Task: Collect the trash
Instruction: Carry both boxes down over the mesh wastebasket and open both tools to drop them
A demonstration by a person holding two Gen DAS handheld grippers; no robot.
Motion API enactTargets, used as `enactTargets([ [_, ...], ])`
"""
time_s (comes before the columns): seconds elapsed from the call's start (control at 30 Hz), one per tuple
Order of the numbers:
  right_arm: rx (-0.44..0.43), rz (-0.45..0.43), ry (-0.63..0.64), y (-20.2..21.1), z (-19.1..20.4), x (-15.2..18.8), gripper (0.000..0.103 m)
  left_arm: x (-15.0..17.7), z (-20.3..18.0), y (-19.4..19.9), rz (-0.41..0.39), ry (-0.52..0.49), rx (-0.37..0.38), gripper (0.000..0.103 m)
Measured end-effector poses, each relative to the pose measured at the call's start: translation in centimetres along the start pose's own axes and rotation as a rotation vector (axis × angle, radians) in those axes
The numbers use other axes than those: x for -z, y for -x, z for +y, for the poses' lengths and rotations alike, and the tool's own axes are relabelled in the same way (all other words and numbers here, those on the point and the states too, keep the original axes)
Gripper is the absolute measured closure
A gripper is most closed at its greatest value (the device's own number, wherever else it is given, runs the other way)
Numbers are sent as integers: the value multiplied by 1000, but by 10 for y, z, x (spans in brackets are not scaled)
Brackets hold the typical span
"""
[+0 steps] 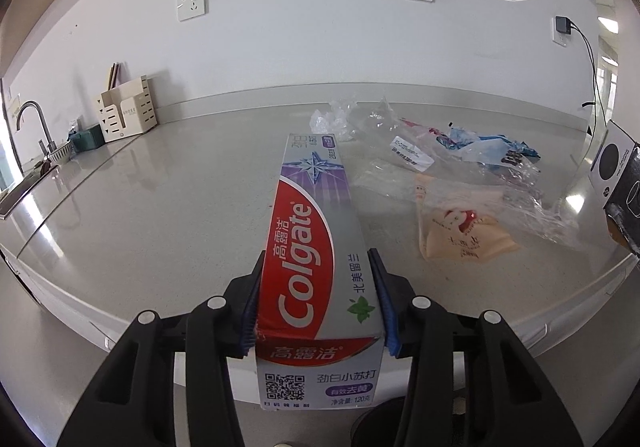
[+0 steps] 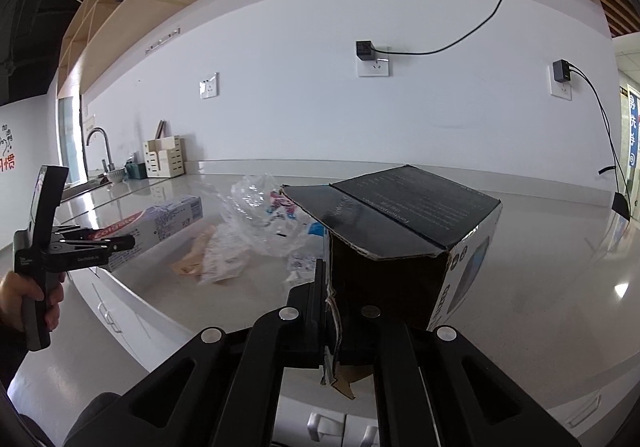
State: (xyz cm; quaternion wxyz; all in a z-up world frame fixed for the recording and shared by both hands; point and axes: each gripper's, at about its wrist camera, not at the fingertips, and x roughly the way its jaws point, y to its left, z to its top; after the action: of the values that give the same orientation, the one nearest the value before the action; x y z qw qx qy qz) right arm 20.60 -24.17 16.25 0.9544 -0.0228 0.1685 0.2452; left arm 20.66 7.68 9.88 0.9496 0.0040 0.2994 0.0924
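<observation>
Your left gripper (image 1: 318,295) sits at the bottom centre of the left wrist view, its two blue-padded fingers (image 1: 381,287) clamped on the sides of one Colgate toothpaste box (image 1: 314,243), which juts up the middle of the frame above the grey counter (image 1: 160,187). In the right wrist view your right gripper (image 2: 344,311) is low in the centre, its fingers pinching the torn wall of one open black cardboard box (image 2: 404,231) that fills the middle right. The rest of the trash lies on the counter in the centre right of the left view: one peach printed bag (image 1: 460,227), one blue-and-white wrapper (image 1: 492,151) and a heap of clear plastic wrap (image 1: 360,119) whose pieces you cannot count. At the far left stand one tap (image 1: 32,123) and one cream rack (image 1: 126,113), and the wall across the top carries three sockets (image 1: 192,2)
</observation>
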Motion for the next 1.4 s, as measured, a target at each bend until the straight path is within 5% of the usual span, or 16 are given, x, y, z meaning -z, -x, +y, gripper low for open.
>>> enactTargets([
  [0.6,-158,49,6,91,79,44,96,82,-23,120,-32,0,119,56],
  [1.1,-262,242,1,116,123,133,96,189,-54,178,49,-8,168,56],
  [1.4,-337,401,-57,87,118,189,96,238,-67,168,139,7,185,56],
])
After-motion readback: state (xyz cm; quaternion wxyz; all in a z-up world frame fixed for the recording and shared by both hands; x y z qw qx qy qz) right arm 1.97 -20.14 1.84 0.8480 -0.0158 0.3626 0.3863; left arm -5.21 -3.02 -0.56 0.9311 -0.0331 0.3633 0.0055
